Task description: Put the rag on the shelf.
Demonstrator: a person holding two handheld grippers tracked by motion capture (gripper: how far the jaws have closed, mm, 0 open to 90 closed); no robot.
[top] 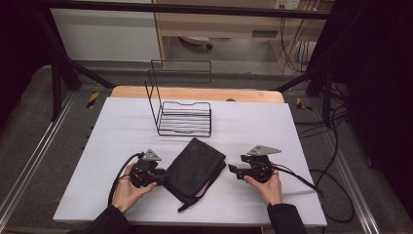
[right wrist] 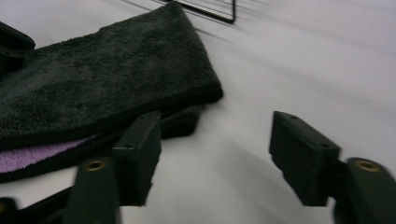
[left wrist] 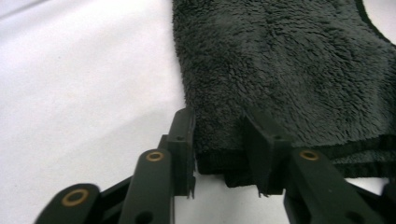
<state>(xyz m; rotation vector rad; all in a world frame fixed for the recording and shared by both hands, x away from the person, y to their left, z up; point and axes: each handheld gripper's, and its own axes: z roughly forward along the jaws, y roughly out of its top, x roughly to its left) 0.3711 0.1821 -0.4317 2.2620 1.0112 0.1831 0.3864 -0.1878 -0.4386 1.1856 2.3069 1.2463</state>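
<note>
Dark, fluffy cloth makes up the folded towel (top: pixel 195 169), which lies on the white table (top: pixel 122 126) between the two grippers; a strip of lilac shows along its folded edge in the right gripper view (right wrist: pixel 28 156). The left gripper (top: pixel 157 176) sits at the towel's near left corner, held by the person's left hand (top: pixel 127 191). In the left gripper view its two black fingers (left wrist: pixel 183 135) stand narrow with the towel's hemmed corner (left wrist: pixel 219 140) between them; the left finger lies along the towel's edge and the right one rests against the pile, though whether the pads truly press on the cloth cannot be told.

The right gripper (top: pixel 234 170) is just beside the towel's right edge and apart from it, in the person's right hand (top: pixel 269 187). Its fingers (right wrist: pixel 140 149) stand about half apart with only bare table between them; the towel's corner lies just beyond the tip of the finger seen at the left of the right gripper view.

Beyond the fingertips of both grippers, farther up the table, a black wire rack (top: pixel 182 105) stands upright, well apart from the towel. A cable (top: pixel 302 180) trails from the right gripper toward the table's right edge.
</note>
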